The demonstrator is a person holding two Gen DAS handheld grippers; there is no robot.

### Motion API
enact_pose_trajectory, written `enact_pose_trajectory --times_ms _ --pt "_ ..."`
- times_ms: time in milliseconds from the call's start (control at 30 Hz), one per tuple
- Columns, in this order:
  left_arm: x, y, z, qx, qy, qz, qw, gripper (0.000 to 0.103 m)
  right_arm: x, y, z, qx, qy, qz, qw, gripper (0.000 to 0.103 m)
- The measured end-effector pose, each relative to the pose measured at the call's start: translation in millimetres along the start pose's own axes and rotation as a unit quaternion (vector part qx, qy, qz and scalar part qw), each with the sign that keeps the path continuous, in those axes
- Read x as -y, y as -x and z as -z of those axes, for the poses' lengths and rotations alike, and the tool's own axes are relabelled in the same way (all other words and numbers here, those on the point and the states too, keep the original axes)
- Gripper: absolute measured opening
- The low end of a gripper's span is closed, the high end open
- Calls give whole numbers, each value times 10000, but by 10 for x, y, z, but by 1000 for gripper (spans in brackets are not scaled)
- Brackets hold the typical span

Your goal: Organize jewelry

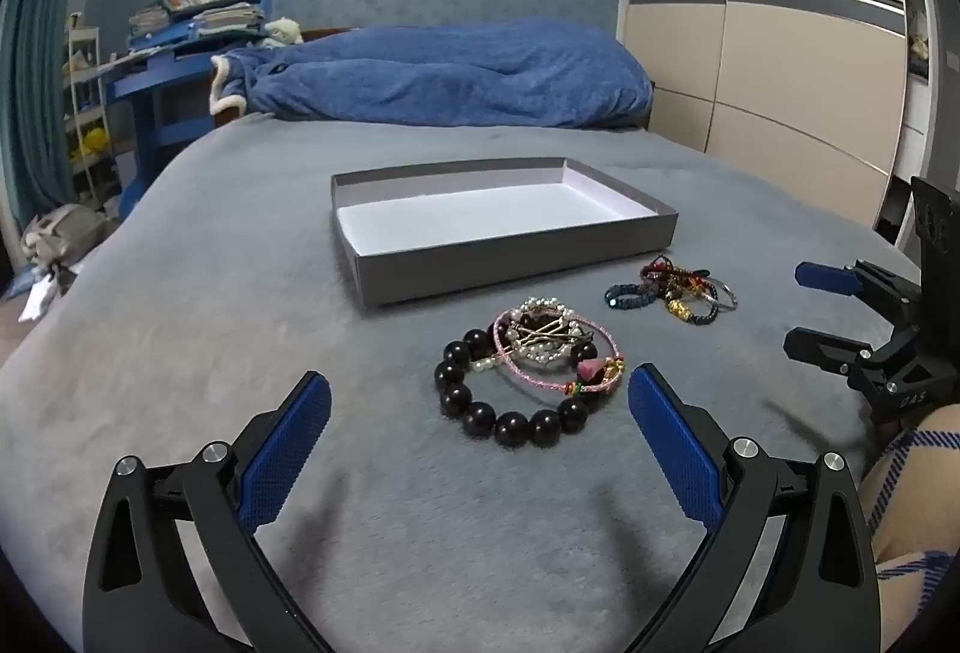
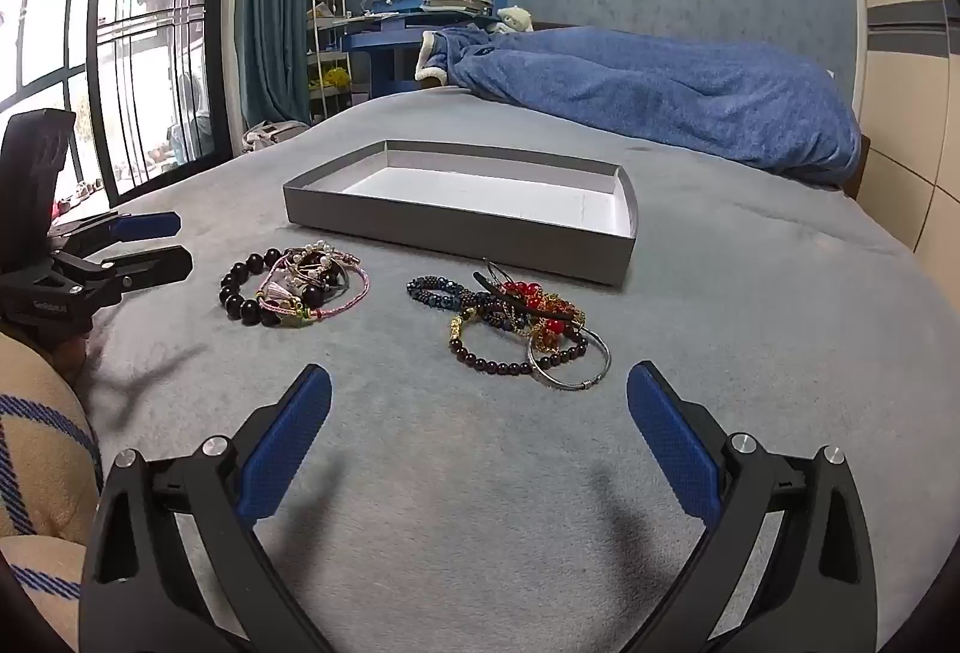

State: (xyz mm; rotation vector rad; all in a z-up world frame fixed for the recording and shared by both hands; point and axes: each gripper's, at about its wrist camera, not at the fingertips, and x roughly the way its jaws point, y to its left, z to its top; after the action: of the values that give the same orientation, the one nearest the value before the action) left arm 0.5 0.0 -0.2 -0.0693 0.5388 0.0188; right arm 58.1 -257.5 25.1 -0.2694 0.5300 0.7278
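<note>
- Daylight enters from the window point(image 2: 120, 35) at the left of the right wrist view — bright, nearly washed out.
- The room is otherwise dim and bluish.
- Soft shadows lie on the grey bedcover point(image 2: 480, 473).
- Edges bend strongly; corners are black.

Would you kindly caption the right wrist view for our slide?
Open right gripper hovers over a bracelet pile before an empty grey box on the bed.
</note>
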Motion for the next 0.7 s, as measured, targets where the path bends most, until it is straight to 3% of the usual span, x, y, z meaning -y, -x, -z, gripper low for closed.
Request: enact_pose_trajectory --times_ms 700 --pt "-12 -19 33 -24 -21 -9 10000 99 0 -7 1 -5 -12 -22 10000 98"
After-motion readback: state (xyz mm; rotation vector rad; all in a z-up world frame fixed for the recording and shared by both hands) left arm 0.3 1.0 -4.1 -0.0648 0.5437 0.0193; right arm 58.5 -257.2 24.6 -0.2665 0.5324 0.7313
